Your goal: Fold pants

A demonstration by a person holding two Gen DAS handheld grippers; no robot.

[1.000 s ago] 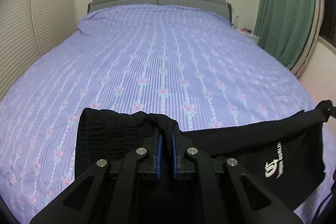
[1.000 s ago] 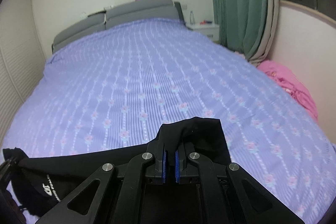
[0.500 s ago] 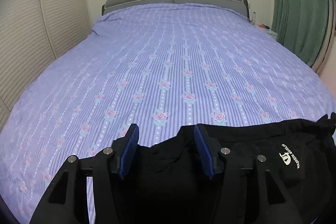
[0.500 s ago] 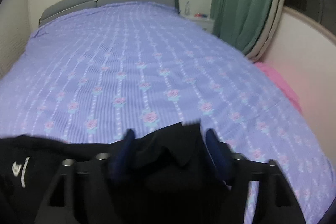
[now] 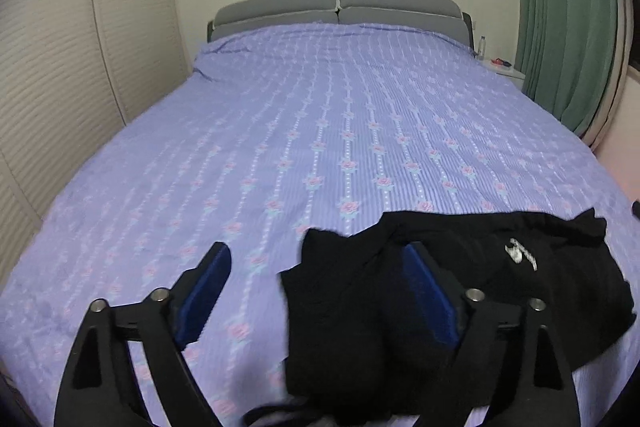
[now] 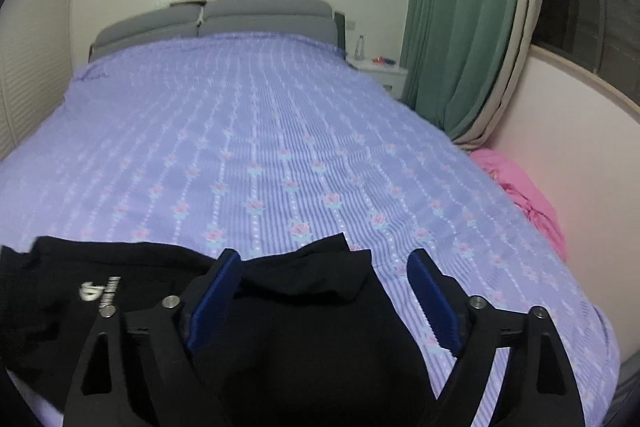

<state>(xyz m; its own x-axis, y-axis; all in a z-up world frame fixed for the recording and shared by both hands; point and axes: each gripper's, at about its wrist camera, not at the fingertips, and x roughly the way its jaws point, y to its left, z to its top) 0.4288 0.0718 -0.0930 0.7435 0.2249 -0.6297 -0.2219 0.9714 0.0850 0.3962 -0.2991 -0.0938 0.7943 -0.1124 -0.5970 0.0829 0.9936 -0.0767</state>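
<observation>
**Bedroom, lilac bedspread: black pants laid down, fold unfinished**

Bedspread (image 5: 320, 131): lilac, striped, with rows of small pink flowers; it covers the whole bed up to a grey headboard (image 5: 340, 9) at the far end. Green curtain (image 6: 460, 27) on the right; a pink cloth (image 6: 520, 195) lies beside the bed on that side.

Pants (image 5: 460, 287): black, with a white logo (image 5: 520, 255); we find them across the near edge of the bed, crosswise, bunched and rumpled rather than flat.

Left gripper (image 5: 316, 291): jaws opening wide. Its right pad stands over the black cloth without pressing it, while its left pad is over bare bedspread.

Right gripper (image 6: 324, 295): jaws likewise opening, with an end of the pants (image 6: 304, 307) lying between the pads, unpinched.

Progress, as we judge it: both ends are let go and the garment rests on the bed. How many layers it has we cannot tell. The outline is uneven, with raised corners at the far edge, so we count smoothing and at least one neat fold as still to do.
</observation>
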